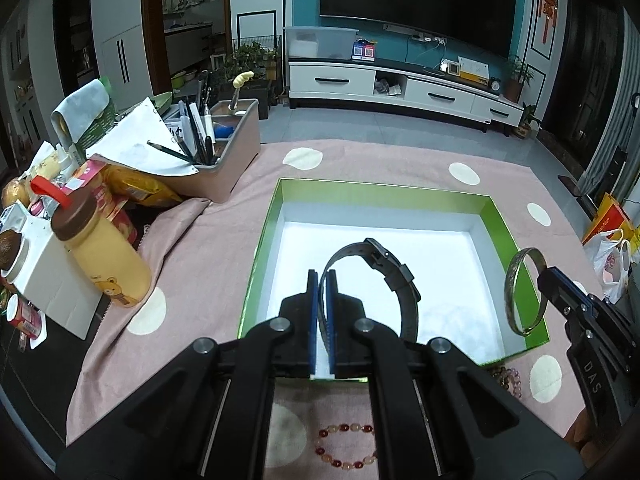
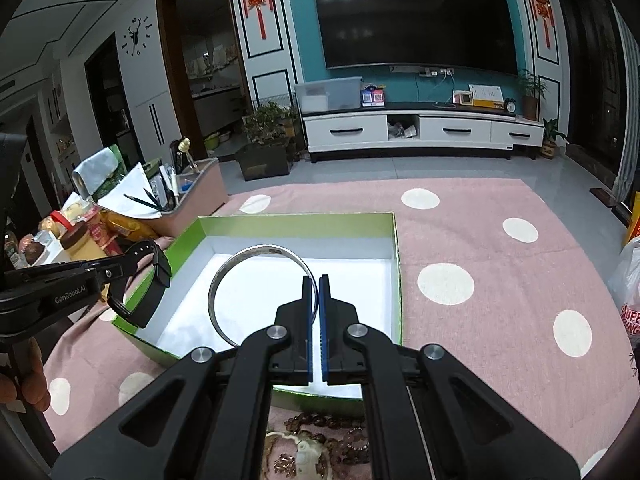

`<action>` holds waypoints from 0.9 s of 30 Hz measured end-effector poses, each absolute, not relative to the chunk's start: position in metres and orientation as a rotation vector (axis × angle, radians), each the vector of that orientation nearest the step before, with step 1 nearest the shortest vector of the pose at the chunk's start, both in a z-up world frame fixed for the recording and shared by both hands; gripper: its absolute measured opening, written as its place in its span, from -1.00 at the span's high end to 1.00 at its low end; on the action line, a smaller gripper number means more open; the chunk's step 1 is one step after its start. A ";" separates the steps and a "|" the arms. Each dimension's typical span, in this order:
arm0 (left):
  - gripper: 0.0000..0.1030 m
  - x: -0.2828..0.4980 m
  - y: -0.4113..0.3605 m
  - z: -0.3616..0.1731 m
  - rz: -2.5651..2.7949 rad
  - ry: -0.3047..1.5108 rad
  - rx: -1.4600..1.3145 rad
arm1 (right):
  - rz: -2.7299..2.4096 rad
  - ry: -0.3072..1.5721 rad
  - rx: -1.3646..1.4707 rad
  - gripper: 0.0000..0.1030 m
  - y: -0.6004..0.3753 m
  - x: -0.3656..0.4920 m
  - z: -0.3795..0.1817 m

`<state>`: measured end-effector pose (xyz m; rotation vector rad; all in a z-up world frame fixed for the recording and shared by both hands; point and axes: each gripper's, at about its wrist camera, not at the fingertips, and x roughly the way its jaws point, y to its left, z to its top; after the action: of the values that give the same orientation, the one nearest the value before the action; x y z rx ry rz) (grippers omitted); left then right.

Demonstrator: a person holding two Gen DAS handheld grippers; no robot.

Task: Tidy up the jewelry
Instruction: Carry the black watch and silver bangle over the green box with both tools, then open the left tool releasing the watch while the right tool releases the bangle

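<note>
Two grips logged: my left gripper [image 1: 322,280] has its jaws clamped on a black watch strap [image 1: 394,276]; my right gripper [image 2: 318,284] pinches a silver bangle [image 2: 240,264]. Both hang over the open green box [image 1: 504,224]. One bead bracelet [image 1: 346,446] lies on the pink worktop cloth [image 1: 200,248].

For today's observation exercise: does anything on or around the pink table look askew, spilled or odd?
Yes. The yellow bottle leans tilted against a white box in the clutter at the table's left, and the pink cloth is rumpled there. The green box sits flat and undamaged.
</note>
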<state>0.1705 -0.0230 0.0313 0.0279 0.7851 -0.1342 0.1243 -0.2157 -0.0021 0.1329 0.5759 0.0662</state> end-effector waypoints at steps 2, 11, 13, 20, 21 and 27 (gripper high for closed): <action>0.94 0.174 -0.025 0.029 -0.135 0.788 0.034 | 0.062 0.587 0.132 0.96 -0.216 0.128 -0.006; 0.93 0.193 -0.033 0.009 -0.121 0.832 0.066 | 0.046 0.620 0.114 0.96 -0.214 0.145 -0.015; 0.92 0.195 -0.034 0.005 -0.117 0.842 0.071 | 0.046 0.627 0.110 0.95 -0.213 0.148 -0.016; 0.90 0.201 -0.036 -0.003 -0.108 0.857 0.088 | 0.046 0.650 0.101 0.95 -0.210 0.155 -0.021; 0.87 0.202 -0.036 -0.004 -0.107 0.859 0.090 | 0.046 0.654 0.101 0.94 -0.210 0.155 -0.021; 0.63 0.203 -0.037 -0.005 -0.107 0.857 0.086 | 0.034 0.670 0.118 0.61 -0.212 0.157 -0.024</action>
<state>0.2031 -0.0374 -0.0051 0.0859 0.8570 -0.1074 0.1574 -0.2115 -0.0238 0.1178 0.6698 0.0335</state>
